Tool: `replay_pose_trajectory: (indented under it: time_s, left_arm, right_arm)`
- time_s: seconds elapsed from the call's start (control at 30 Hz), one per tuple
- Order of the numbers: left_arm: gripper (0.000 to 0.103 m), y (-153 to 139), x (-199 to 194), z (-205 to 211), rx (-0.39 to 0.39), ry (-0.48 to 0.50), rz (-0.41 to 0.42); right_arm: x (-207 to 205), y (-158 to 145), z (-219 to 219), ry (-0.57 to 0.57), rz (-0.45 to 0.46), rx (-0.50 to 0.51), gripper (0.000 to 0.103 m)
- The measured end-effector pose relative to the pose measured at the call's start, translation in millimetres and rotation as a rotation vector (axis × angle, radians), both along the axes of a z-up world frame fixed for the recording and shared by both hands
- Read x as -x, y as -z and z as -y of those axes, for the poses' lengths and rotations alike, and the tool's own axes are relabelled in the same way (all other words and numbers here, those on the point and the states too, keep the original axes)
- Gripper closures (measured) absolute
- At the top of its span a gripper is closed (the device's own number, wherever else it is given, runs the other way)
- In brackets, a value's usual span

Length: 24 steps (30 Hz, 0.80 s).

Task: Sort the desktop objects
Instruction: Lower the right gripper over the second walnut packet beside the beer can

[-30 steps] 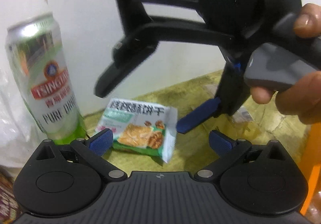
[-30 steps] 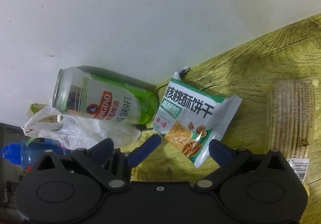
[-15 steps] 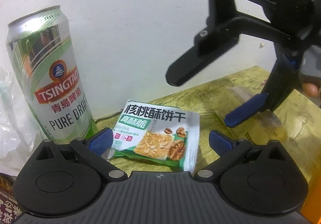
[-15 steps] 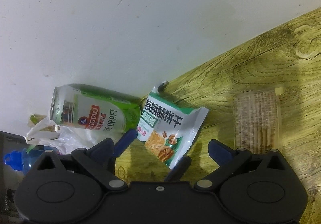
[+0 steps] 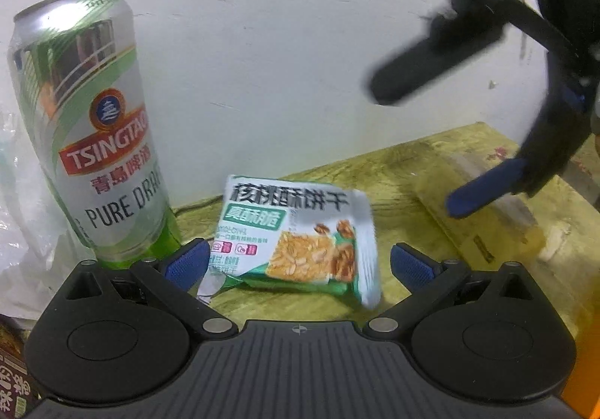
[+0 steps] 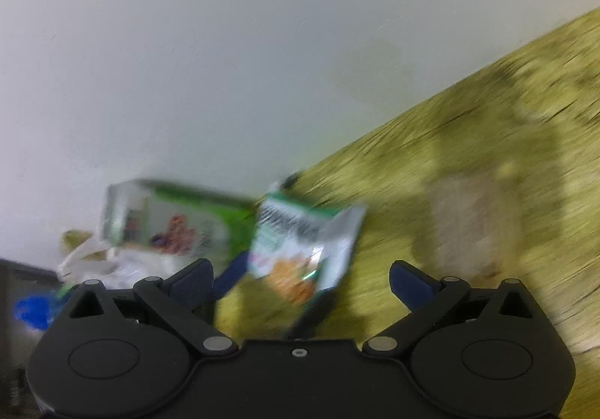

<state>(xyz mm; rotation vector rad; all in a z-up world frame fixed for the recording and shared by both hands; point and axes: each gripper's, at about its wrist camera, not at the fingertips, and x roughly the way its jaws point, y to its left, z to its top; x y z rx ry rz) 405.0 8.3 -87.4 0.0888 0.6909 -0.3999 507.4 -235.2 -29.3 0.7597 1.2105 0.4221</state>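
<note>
We have our left gripper (image 5: 296,265) low over the tabletop (image 5: 412,171), its jaws spread wide and holding nothing, with the biscuit packet (image 5: 296,235) lying between the two blue pads (image 5: 187,263). The packet rests flat on the wood near the back edge of the tabletop, by the wall, just beside the upright beer can (image 5: 90,126), which stands to its left. Whether the left pad already touches the packet's corner we cannot tell.

We judge the packet light, thin and crinkly: a slick foil wrapper over brittle biscuit, so it should slide easily on the wood and may crack under a hard squeeze. We would take it across its width at mid-body, closing gently, or pinch the flat sealed fin at its right end, which gives a firm tab with nothing fragile inside. Since it lies flat, the pads need to get down to the board first, or one side must be tipped up.

Our right gripper (image 5: 465,201) hangs off to the right above the tabletop, over a clear-wrapped stack of crackers (image 5: 483,194), also spread wide and empty; its own view is smeared with motion blur. The can is tall, so we keep the left pad clear of it
</note>
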Motion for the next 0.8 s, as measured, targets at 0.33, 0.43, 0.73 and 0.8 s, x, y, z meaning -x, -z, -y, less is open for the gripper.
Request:
replay_pose_trajectory:
  time_s: [0.33, 0.43, 0.73, 0.8]
  left_arm:
    - [0.0, -24.1, 11.9, 18.7, 0.003, 0.049, -0.014]
    - [0.0, -23.5, 11.7, 18.1, 0.006, 0.032, -0.012]
    - [0.0, -25.1, 19.1, 11.3, 0.03, 0.046, -0.031]
    - [0.0, -27.6, 22.5, 8.2, 0.04, 0.048, -0.038]
  right_arm:
    - [-16.4, -2.8, -49.0, -0.031, 0.069, 0.147, 0.001]
    - [-23.3, 2.5, -53.8, -0.036, 0.075, 0.186, 0.001]
    - [-29.3, 16.8, -47.0, -0.075, 0.027, 0.08, 0.0]
    - [-27.0, 16.2, -45.4, -0.077, 0.009, 0.065, 0.0]
